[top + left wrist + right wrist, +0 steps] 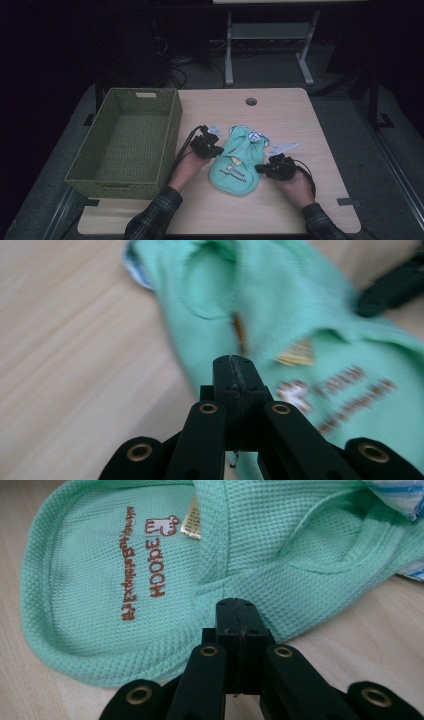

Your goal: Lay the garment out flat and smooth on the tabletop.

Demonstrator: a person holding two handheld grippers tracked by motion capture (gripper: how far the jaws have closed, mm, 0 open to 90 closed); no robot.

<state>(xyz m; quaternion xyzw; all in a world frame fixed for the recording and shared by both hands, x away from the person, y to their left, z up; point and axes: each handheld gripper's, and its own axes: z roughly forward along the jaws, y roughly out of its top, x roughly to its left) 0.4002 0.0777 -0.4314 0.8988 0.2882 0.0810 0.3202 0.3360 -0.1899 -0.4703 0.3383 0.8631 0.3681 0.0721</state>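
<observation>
I read "HOODE" in brown on the green garment (125, 570), lying mid-table right of the basket (125, 140). My left gripper (235, 362) and right gripper (236, 604) are both closed at its edges, nothing visibly pinched.

Closed tool (236, 611) at green garment's (100, 595) edge.

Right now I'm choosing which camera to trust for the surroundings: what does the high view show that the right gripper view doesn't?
High view: the olive woven rectangular basket left of the garment, the person's plaid sleeves, and the left hand-held gripper.

Right gripper view: readable brown lettering, a small tag and the knit texture.

Both: the mint-green knitted pet garment on the light wooden table, with the shut right hand-held gripper at its edge.
</observation>
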